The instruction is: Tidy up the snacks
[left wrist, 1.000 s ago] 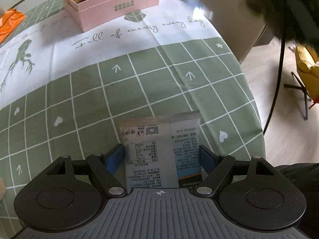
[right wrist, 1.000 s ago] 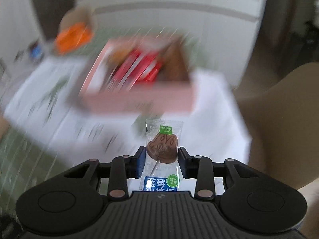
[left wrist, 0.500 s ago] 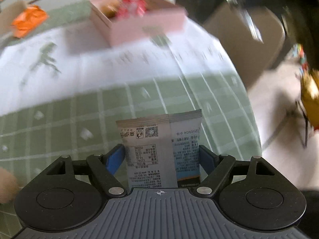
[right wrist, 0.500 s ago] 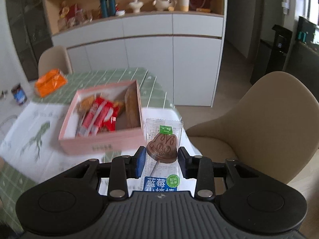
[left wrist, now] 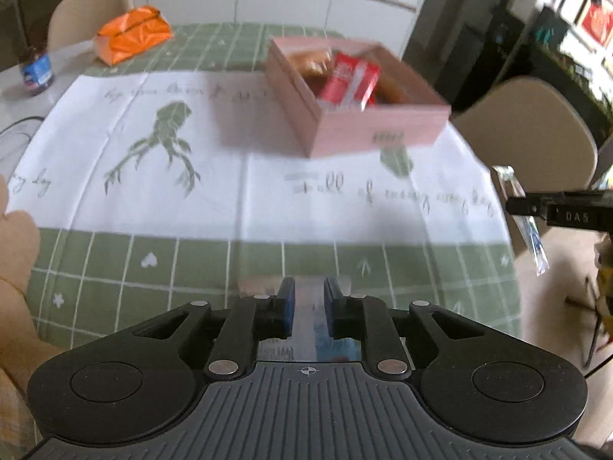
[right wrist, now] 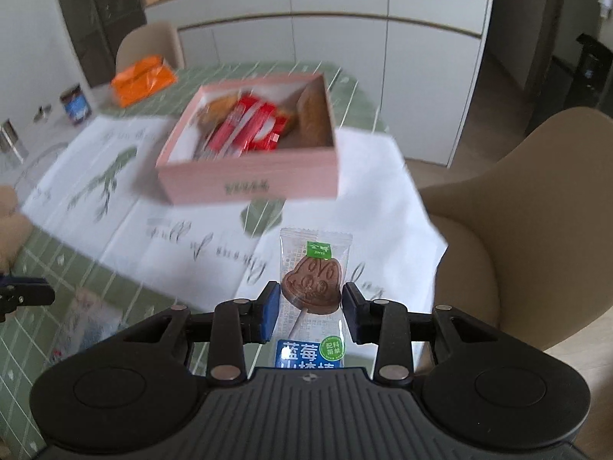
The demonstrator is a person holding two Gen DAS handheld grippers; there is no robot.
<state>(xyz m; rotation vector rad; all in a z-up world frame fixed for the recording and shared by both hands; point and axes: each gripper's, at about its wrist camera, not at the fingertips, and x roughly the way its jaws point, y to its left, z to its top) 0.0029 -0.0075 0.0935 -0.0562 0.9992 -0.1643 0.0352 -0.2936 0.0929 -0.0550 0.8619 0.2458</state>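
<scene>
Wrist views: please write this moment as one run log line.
left gripper: shut | right gripper: shut on lollipop | pink box: red packets inside, lollipop not yet in

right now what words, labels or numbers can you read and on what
"DA5": right gripper.
"蓝莓": lollipop wrapper, blue band; green tag and round green badge too small.
"Full of": tablecloth; remaining script blurred.
Pink box label: blurred.
Jar label: blurred.
Packet print: unreadable.

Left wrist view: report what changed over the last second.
The left gripper closed its jaws from wide to narrow, squeezing the grey snack packet between them, and its view swung toward the pink box. Unchanged: the right gripper still holds the wrapped lollipop.
</scene>
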